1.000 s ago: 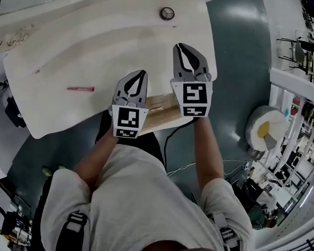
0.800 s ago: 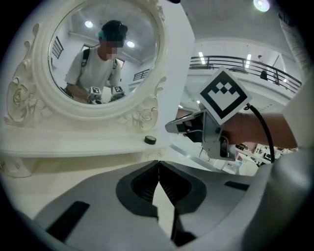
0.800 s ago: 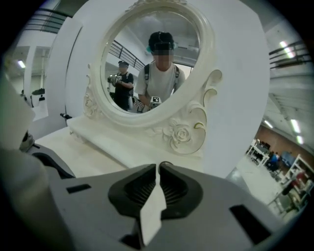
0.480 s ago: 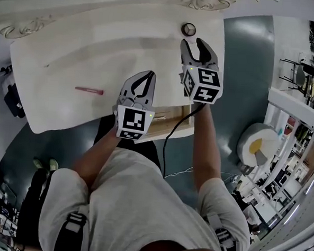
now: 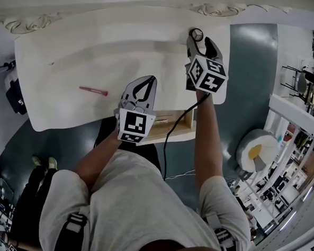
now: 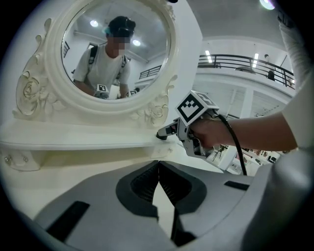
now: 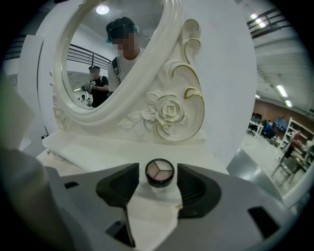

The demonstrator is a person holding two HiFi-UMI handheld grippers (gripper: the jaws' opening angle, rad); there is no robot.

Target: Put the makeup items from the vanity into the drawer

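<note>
A small round eyeshadow compact (image 5: 196, 34) stands at the back right of the white vanity top (image 5: 87, 49). My right gripper (image 5: 200, 41) reaches it. In the right gripper view the compact (image 7: 159, 172) sits between the jaws, which have just been opening; the pads are apart from it. A red pencil (image 5: 93, 91) lies at the left of the top. My left gripper (image 5: 142, 87) hovers shut and empty over the front edge, above the open wooden drawer (image 5: 170, 121). In the left gripper view its jaws (image 6: 158, 169) meet.
The ornate oval mirror (image 6: 113, 49) and its carved frame (image 7: 169, 110) rise right behind the compact. A cable (image 5: 170, 133) hangs from the right gripper past the drawer. The vanity's right edge (image 5: 224, 73) drops to the grey floor. A person's reflection shows in the mirror.
My right gripper has moved away from the drawer to the back right of the vanity and opened its jaws around the compact. The left gripper has barely shifted.
</note>
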